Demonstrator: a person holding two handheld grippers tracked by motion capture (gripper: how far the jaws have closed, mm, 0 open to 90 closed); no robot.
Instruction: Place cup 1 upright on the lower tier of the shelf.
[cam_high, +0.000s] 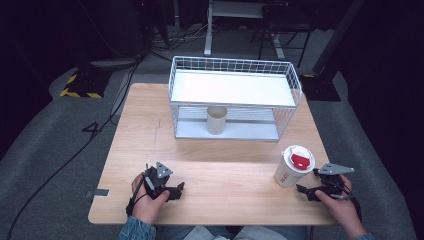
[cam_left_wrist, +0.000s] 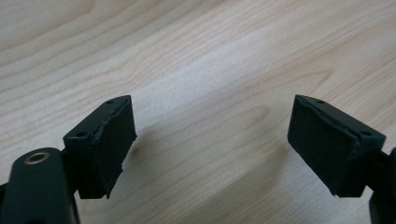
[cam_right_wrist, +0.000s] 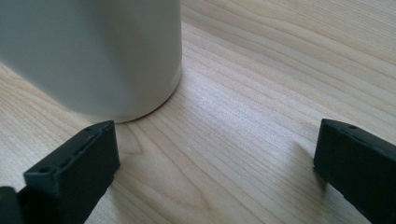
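the right claw (cam_high: 304, 189), jaws released, is being lined up beside the lidded paper cup (cam_high: 293, 166) standing on the table (cam_high: 220, 175), pending a closer reach; the left claw (cam_high: 176, 191) is being held released.

This looks like a lab or test room: a bare wooden surface (cam_high: 150, 150) stands alone on grey carpet (cam_high: 45, 150), cables (cam_high: 115, 90) trail across the floor, yellow-black hazard tape (cam_high: 80, 93) marks a stand base, and dark equipment and desk legs (cam_high: 207, 35) sit behind.
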